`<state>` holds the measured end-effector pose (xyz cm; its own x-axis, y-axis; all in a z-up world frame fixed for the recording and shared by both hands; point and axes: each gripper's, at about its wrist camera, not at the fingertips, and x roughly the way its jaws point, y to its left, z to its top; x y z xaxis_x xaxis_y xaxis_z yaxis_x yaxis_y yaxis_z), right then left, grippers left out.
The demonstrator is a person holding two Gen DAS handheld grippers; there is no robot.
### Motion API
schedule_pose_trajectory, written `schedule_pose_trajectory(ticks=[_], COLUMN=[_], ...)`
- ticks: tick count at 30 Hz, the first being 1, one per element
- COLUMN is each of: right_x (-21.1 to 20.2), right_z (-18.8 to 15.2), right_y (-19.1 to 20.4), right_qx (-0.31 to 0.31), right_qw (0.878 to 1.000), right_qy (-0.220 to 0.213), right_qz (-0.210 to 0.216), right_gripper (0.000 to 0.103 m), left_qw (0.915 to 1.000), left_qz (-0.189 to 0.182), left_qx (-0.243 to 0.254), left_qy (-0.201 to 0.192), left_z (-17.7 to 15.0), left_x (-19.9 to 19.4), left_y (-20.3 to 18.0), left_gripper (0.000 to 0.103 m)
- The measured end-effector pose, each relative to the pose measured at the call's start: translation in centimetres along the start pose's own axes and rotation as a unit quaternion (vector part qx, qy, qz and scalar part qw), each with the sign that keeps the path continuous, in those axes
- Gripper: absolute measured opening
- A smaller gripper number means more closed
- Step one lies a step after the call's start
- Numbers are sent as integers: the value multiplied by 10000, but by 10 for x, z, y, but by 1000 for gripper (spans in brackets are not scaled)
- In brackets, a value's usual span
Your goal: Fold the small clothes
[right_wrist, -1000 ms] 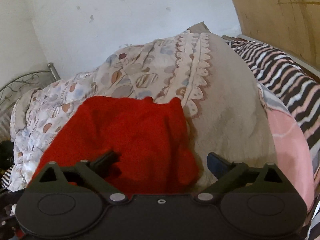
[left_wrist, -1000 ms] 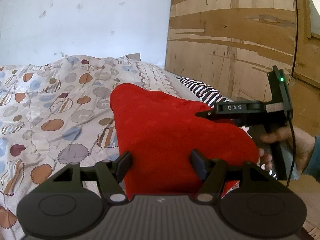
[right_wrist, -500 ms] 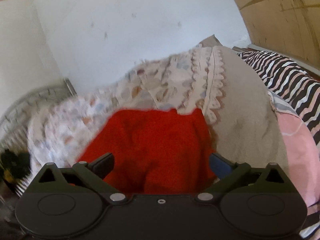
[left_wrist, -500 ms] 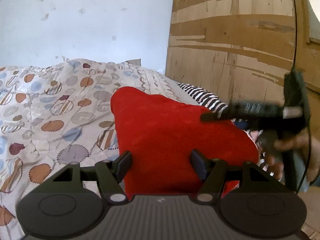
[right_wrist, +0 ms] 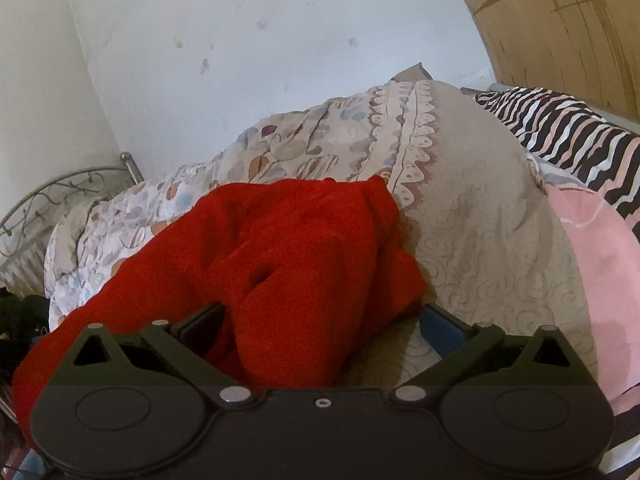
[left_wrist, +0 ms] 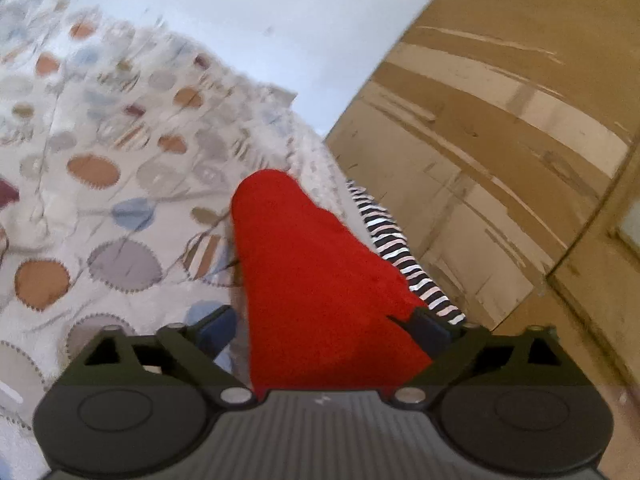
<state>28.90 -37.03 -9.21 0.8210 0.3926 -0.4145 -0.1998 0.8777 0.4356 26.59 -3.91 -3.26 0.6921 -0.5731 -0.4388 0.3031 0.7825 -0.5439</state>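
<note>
A red fleece garment [left_wrist: 316,280] lies bunched on the patterned bedspread [left_wrist: 100,208]. In the left wrist view my left gripper [left_wrist: 326,326] is open, its two fingers wide apart on either side of the garment's near end. In the right wrist view the same garment [right_wrist: 280,264] lies crumpled, with a fold running down its middle. My right gripper [right_wrist: 320,322] is open too, the left finger against the cloth and the right finger over the bare spread. Neither gripper pinches the cloth.
A wooden wardrobe [left_wrist: 500,152] stands close on the right. A black-and-white striped cloth [right_wrist: 568,128] and a pink cloth [right_wrist: 600,264] lie on the bed's right side. A metal bed frame [right_wrist: 60,196] is at the far left, against the white wall.
The left wrist view has tilted and swung, and the right gripper has left it. The right gripper rose and drew back; the red garment now lies more bunched under it.
</note>
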Motion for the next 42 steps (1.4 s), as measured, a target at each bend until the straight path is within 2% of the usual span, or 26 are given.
schedule_pose_trajectory(ticks=[5, 12, 17, 19, 22, 26, 30, 33, 36, 42], right_x=[4, 11, 7, 5, 4, -1, -9, -8, -1, 49], right_z=[7, 13, 10, 10, 13, 19, 33, 46, 62, 95], right_y=[-2, -2, -4, -5, -4, 4, 23, 37, 50, 93], right_qx=[198, 206, 460, 569, 748, 747, 481, 265, 185, -57], right_qw=[9997, 9994, 9980, 9972, 9948, 9950, 9967, 9974, 9970, 9921], right_qy=[70, 165, 96, 114, 209, 207, 136, 102, 1, -375], right_qz=[131, 227, 413, 470, 655, 626, 640, 657, 756, 1199], right_gripper=[103, 101, 84, 77, 56, 46, 42, 40, 40, 40], left_qw=[9947, 9840, 9782, 9791, 9801, 9820, 9842, 9859, 9905, 9977], left_qz=[-277, -822, -1058, -1101, -1060, -1027, -981, -1012, -936, -490], left_qx=[-273, -865, -1064, -929, -785, -725, -691, -600, -279, 215], left_qy=[949, 1325, 1434, 1436, 1481, 1410, 1305, 1194, 971, 424], left_z=[8, -4, -7, -5, -1, 4, 15, 32, 60, 109], left_x=[39, 62, 75, 78, 78, 70, 62, 54, 43, 19], left_y=[19, 45, 47, 42, 35, 31, 27, 25, 24, 38], left_gripper=[103, 103, 103, 98, 92, 79, 70, 68, 67, 67])
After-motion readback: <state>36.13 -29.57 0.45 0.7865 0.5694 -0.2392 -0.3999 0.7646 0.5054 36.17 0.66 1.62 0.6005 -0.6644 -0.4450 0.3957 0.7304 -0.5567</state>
